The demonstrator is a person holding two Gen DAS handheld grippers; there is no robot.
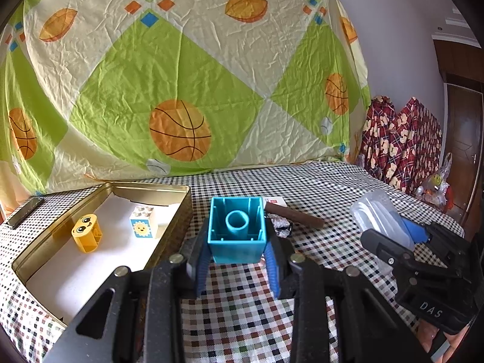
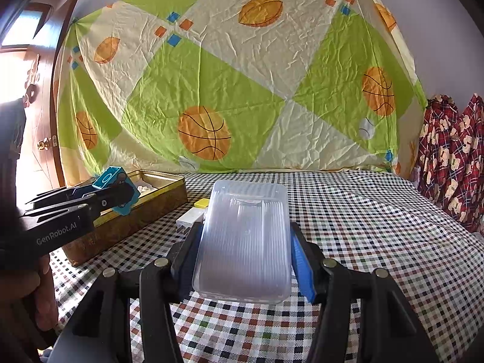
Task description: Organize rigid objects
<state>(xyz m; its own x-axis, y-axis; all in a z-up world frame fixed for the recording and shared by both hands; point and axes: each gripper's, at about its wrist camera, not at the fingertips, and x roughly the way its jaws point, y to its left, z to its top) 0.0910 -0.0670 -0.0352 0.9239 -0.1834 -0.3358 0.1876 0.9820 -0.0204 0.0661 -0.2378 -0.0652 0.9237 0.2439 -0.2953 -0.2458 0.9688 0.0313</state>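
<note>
While left tongs point(image 1: 237, 260) grip a blue block point(image 1: 237, 230), the tin point(image 1: 99, 193) holds two blocks.

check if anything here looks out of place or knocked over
Two things stand out. In the gold tin, the yellow face block lies tipped on its side, while the sun block stands upright. Loose on the checked cloth beyond the tin lies a brown stick, unsorted.

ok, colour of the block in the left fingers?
Turquoise block, clearest in left wrist view.
</note>
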